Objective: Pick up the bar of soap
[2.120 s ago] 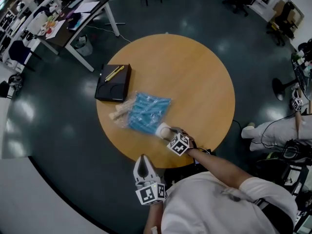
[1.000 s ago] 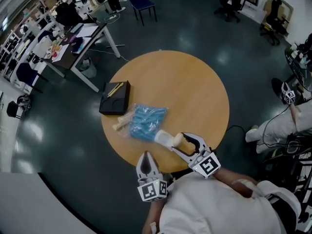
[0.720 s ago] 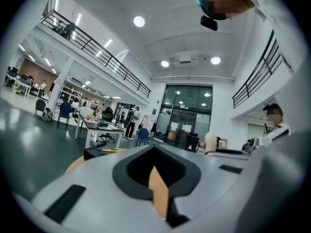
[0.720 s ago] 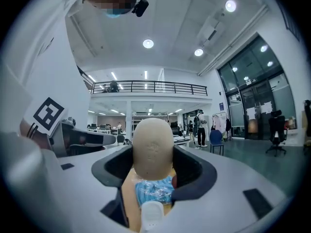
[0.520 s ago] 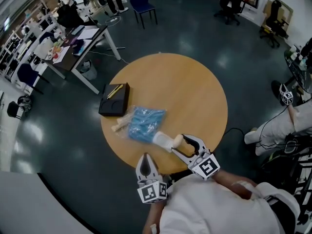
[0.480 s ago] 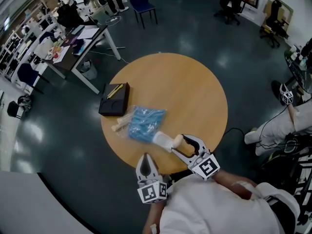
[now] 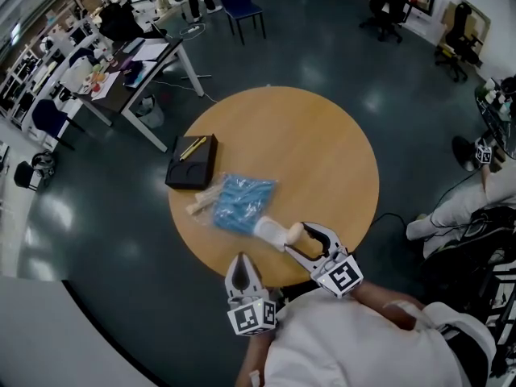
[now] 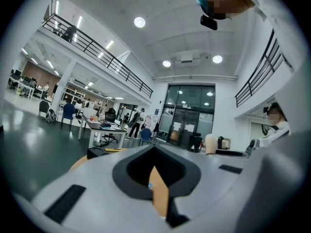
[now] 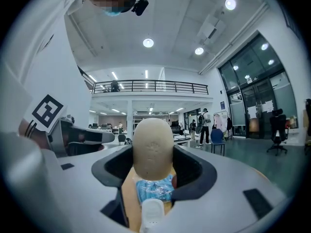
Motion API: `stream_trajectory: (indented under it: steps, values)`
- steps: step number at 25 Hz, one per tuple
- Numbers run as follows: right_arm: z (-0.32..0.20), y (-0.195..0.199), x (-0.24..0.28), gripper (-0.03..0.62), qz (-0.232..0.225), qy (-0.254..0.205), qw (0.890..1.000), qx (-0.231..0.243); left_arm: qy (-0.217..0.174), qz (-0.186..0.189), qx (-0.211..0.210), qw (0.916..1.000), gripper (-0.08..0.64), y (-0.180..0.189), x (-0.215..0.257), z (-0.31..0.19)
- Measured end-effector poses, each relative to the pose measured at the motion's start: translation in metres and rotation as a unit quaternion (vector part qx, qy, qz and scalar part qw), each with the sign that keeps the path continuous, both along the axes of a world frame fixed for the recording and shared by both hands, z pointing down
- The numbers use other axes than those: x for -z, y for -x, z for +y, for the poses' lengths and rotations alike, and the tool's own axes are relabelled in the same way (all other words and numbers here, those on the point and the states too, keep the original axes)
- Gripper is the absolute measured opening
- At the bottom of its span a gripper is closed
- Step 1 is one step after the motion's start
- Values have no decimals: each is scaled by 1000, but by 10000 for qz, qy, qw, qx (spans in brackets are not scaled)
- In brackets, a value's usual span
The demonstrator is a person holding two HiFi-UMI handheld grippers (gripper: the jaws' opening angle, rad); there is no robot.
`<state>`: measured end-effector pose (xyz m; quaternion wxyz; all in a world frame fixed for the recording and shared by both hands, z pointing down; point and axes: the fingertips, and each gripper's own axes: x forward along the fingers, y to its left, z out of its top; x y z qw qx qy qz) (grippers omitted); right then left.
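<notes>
The bar of soap is a beige oval; it sits upright between the jaws of my right gripper, just above the near edge of the round wooden table. In the right gripper view the soap fills the gap of the right gripper, which is shut on it. My left gripper hangs off the table's near edge, pointing at the rim, jaws together and holding nothing. In its own view the left gripper shows only a sliver of table.
A crumpled blue plastic bag lies just beyond the soap, with a white cylinder-like object at its near end. A black box bearing a yellow pen lies at the table's left. Desks and chairs stand on the dark floor.
Two seconds ago my right gripper was down at the bag's near end; it has since drawn back toward me with the soap. Over the last second almost nothing has moved.
</notes>
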<state>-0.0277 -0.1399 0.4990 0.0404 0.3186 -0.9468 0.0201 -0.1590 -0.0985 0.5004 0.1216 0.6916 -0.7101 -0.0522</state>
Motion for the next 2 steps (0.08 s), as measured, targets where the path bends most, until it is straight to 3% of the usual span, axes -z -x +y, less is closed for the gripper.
stream_trajectory:
  steps: [2]
  values:
    - [0, -1, -1, 264, 16, -6, 10000, 8, -4, 2, 9, 10000, 6, -1, 0, 0]
